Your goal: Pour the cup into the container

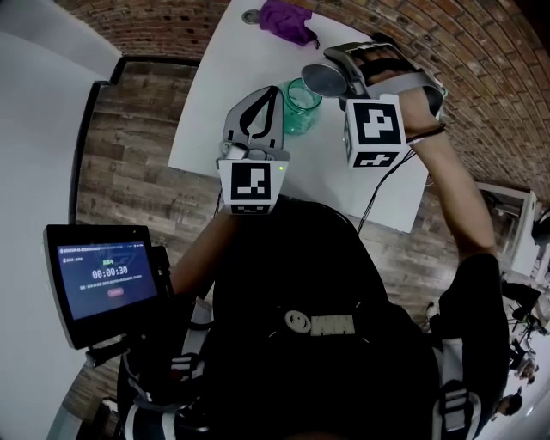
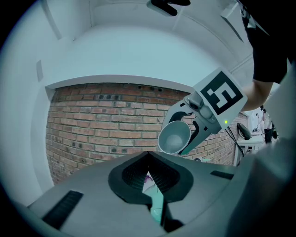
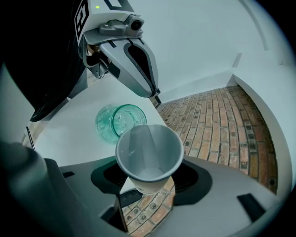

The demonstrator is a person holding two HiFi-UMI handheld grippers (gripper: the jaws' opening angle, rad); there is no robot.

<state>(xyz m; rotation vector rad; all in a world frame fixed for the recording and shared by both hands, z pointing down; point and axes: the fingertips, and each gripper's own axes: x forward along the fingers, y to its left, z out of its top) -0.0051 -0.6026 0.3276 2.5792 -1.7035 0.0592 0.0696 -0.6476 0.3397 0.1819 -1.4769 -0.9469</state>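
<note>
A teal glass jar [image 1: 301, 105] [image 3: 119, 122] stands upright on the white table [image 1: 223, 120]. My right gripper [image 1: 339, 69] [image 3: 148, 178] is shut on a pale paper cup [image 1: 323, 79] [image 3: 149, 155] [image 2: 175, 136], tilted with its mouth towards the jar and held just above and right of it. I see nothing inside the cup. My left gripper [image 1: 273, 93] [image 2: 148, 155] [image 3: 155, 92] is shut and holds nothing; it hangs level just left of the jar, apart from it. A teal sliver of the jar shows below its closed jaws.
A purple cloth [image 1: 288, 21] and a small round grey thing [image 1: 251, 15] lie at the table's far end. The table's near edge runs just behind my left gripper, with wood floor [image 1: 129, 155] beyond the left edge. A screen [image 1: 103, 279] sits at my left side.
</note>
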